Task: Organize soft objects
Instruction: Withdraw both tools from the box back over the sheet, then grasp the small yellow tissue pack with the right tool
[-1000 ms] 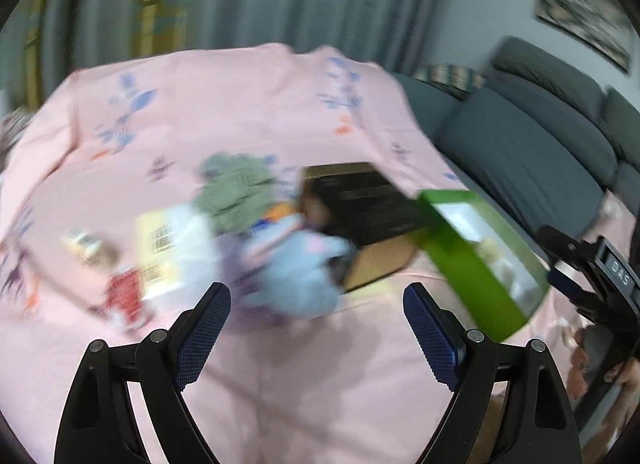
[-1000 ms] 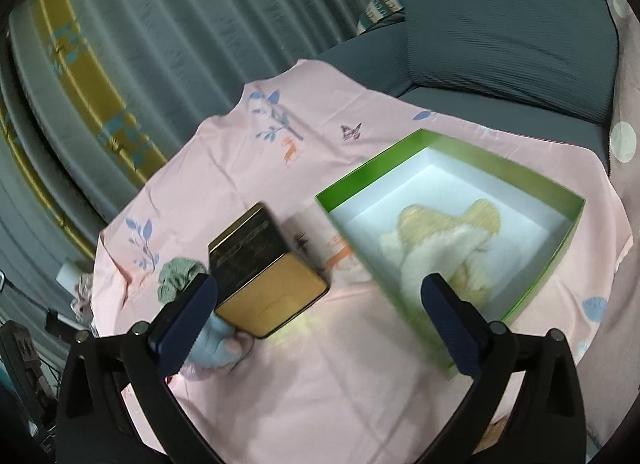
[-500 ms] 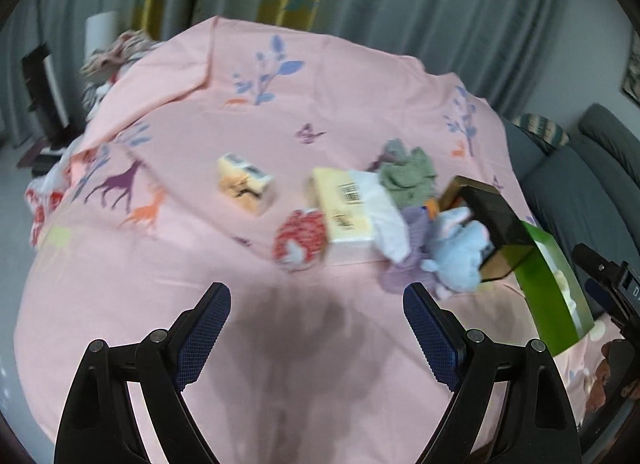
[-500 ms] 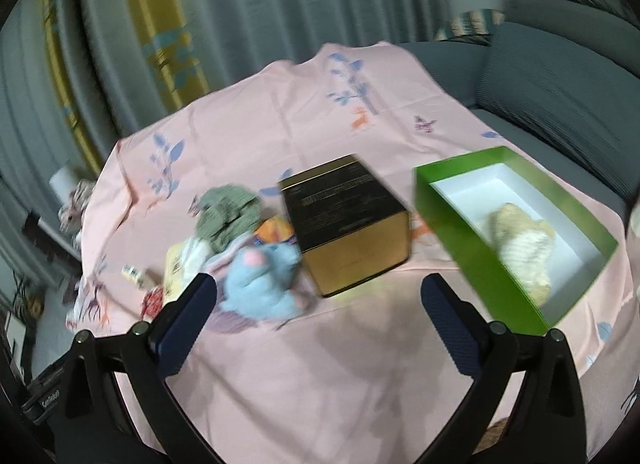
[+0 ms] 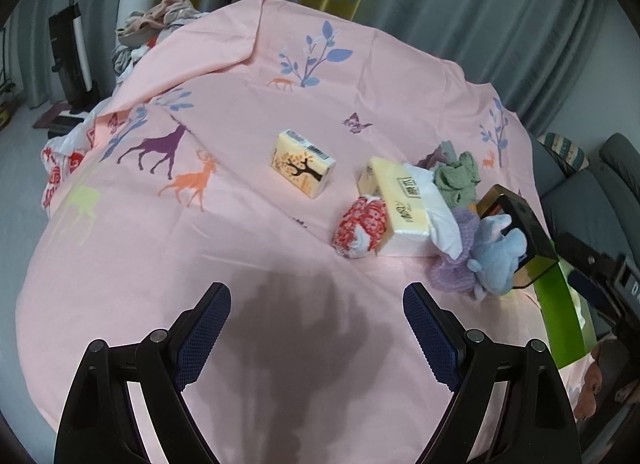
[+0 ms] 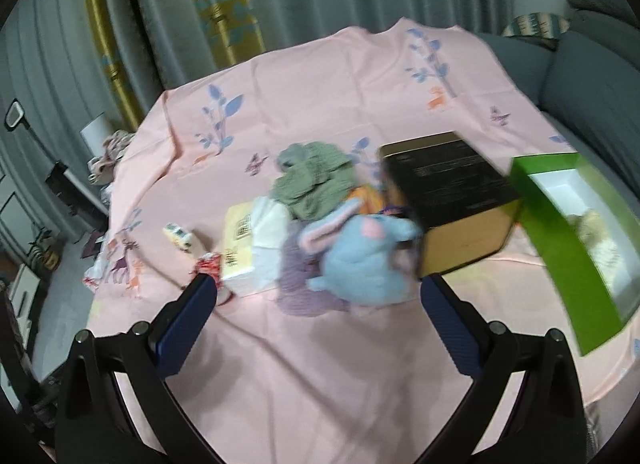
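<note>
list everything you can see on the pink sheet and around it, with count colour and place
sheet: 1, pink with animal prints, under everything
small tissue pack: 1, yellow, alone mid-sheet
large tissue pack: 1, yellow and white, in the pile
ball: 1, red and white, against that pack
cloth: 1, grey-green, behind the pile
plush rabbit: 1, light blue, front of the pile
purple fabric: 1, under the rabbit
black box: 1, gold sides, beside the rabbit
green box: 1, open, cream plush inside
sofa: 1, grey, beyond
left hand-held gripper: open
right hand-held gripper: open

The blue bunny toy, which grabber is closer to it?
Right. The right gripper sits open just in front of the blue bunny toy. The left gripper is off to its side, the bunny beyond its finger.
</note>
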The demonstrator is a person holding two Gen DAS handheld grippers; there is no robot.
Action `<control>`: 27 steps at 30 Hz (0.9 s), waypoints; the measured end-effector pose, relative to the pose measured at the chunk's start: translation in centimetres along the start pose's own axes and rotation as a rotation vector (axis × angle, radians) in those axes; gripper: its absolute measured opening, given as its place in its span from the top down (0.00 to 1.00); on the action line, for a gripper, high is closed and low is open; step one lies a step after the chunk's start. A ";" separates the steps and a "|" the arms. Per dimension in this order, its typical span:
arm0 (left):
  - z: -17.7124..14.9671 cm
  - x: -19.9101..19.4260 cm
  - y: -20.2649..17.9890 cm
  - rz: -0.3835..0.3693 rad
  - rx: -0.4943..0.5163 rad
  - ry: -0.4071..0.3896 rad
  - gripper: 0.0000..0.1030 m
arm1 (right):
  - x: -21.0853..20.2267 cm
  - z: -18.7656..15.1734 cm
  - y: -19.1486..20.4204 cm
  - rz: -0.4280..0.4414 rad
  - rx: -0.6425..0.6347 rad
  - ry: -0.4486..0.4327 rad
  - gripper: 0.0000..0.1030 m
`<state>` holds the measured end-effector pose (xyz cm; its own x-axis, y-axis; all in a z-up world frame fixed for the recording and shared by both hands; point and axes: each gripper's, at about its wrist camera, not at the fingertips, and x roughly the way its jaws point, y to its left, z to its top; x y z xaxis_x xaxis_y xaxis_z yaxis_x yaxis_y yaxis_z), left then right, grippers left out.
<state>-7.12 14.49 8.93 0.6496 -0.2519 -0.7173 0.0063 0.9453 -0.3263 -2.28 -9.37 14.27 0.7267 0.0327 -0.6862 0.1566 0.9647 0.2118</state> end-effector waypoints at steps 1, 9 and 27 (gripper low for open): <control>-0.1 0.1 0.3 0.004 -0.003 0.005 0.14 | 0.5 0.1 0.6 0.016 -0.004 0.012 0.04; 0.3 0.4 2.7 -0.012 -0.068 0.012 0.14 | 8.1 3.0 9.7 0.214 -0.152 0.198 0.26; 0.4 -0.5 4.0 0.010 -0.087 0.009 0.15 | 20.5 4.3 16.5 0.156 -0.359 0.368 0.73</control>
<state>-7.09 18.49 8.23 0.6424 -0.2447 -0.7262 -0.0664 0.9263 -0.3709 18.09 6.07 6.68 0.4307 0.2100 -0.8778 -0.2195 0.9677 0.1238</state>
